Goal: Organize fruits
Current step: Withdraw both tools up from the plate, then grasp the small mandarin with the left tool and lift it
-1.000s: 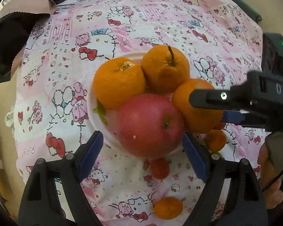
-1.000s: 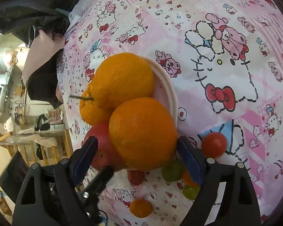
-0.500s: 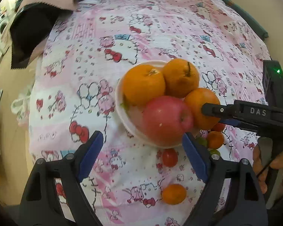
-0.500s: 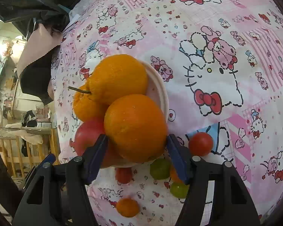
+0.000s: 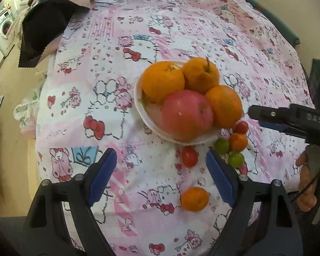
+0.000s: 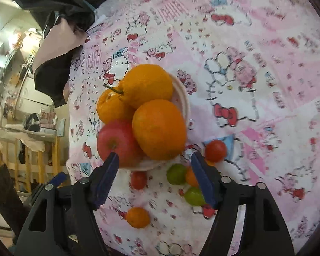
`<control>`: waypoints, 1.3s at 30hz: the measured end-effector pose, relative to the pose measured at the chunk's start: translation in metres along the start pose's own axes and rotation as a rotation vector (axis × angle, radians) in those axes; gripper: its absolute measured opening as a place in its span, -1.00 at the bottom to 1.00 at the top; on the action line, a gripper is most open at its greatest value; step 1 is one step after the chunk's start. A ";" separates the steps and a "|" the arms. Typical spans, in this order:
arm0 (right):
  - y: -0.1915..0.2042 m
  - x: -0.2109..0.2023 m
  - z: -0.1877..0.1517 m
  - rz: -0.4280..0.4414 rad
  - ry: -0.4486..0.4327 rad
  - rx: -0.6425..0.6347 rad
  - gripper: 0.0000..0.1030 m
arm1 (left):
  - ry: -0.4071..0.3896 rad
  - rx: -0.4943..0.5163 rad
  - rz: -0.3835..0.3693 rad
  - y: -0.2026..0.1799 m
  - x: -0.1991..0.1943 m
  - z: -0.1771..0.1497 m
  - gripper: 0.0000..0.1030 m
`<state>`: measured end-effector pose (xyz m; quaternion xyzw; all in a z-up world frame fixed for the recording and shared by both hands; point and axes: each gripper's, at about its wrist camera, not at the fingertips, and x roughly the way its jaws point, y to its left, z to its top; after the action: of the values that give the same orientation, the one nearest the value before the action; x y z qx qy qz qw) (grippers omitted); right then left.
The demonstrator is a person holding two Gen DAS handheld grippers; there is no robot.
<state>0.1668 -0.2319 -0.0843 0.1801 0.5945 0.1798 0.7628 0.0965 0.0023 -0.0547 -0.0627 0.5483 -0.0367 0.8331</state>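
Observation:
A white plate point(image 5: 148, 119) on the patterned cloth holds three oranges point(image 5: 163, 81) and a red apple point(image 5: 186, 115); it also shows in the right wrist view point(image 6: 184, 104). Small fruits lie loose near it: a red tomato point(image 5: 189, 159), green ones point(image 5: 221, 146), a small orange one point(image 5: 195, 199). My left gripper point(image 5: 161, 176) is open and empty, short of the plate. My right gripper point(image 6: 154, 177) is open and empty, just short of the plate, and shows at the right in the left wrist view point(image 5: 288, 119).
A black and pink cloth point(image 5: 44, 23) hangs over the table's far left corner. The table edge falls away on the left point(image 5: 38, 115). A wooden rack point(image 6: 34, 155) stands beyond it.
Both grippers have drawn back from the plate. The right gripper's fingers, which flanked the near orange, are now clear of it. More loose small fruits have come into view.

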 end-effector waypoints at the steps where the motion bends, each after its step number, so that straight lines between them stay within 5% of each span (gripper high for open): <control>1: -0.003 -0.005 -0.005 0.000 -0.002 0.004 0.45 | -0.001 0.015 -0.011 -0.005 0.000 -0.003 0.62; 8: -0.018 -0.035 -0.028 0.033 -0.053 0.055 0.45 | 0.083 0.117 -0.074 -0.042 0.013 -0.021 0.62; 18: -0.041 -0.042 -0.037 0.024 -0.062 0.157 0.45 | 0.289 0.256 -0.012 -0.070 0.060 -0.064 0.59; 24: -0.037 -0.035 -0.038 0.014 -0.045 0.138 0.45 | 0.350 0.266 -0.003 -0.072 0.076 -0.072 -0.19; 25: -0.037 -0.034 -0.038 0.013 -0.043 0.137 0.45 | 0.358 0.261 -0.009 -0.073 0.078 -0.073 -0.20; 39: -0.032 -0.024 -0.039 0.001 -0.014 0.116 0.45 | 0.306 0.210 -0.022 -0.067 0.058 -0.061 -0.24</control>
<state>0.1250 -0.2688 -0.0886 0.2254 0.5986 0.1443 0.7550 0.0641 -0.0754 -0.1215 0.0249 0.6609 -0.1120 0.7416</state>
